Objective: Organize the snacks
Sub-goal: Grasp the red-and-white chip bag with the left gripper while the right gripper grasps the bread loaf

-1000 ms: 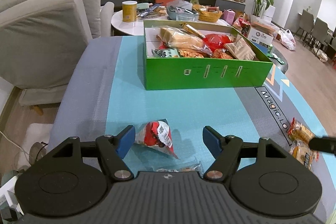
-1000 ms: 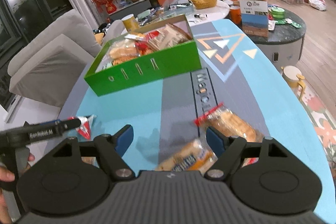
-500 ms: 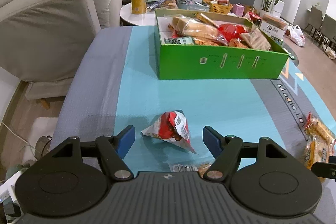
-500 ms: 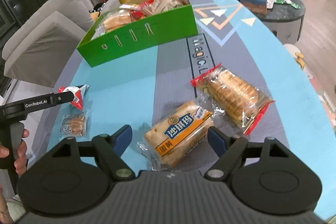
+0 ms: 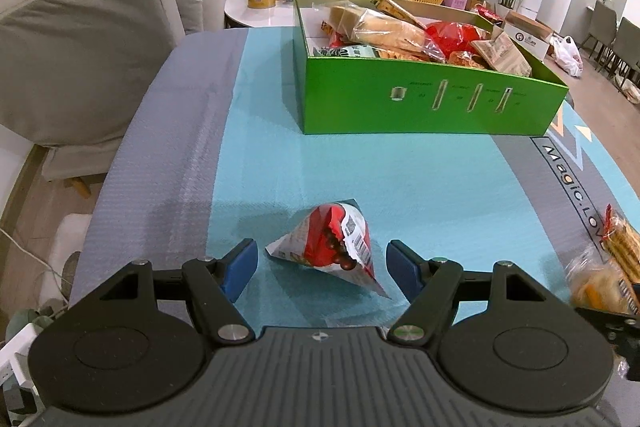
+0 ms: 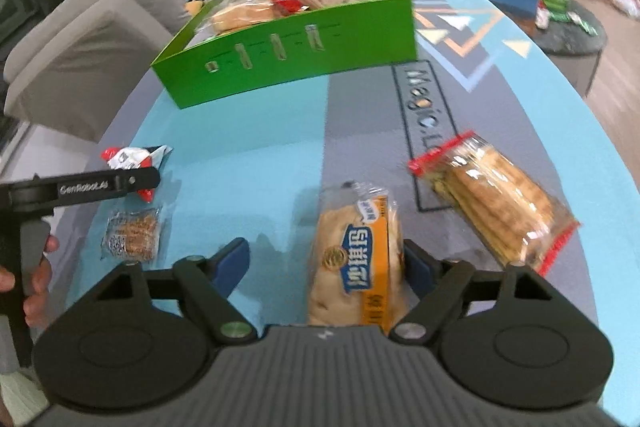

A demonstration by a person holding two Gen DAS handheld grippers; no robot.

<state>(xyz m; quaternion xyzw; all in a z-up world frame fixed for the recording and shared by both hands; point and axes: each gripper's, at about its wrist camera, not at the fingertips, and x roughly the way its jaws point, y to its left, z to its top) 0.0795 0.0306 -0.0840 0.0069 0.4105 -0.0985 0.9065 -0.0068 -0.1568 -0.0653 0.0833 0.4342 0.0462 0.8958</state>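
My left gripper stands open around the red-and-white snack packet, untouched. My right gripper, jaws just widening, straddles the bread pack.

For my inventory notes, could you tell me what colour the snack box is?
The snack box is bright green, clearest in the left wrist view.
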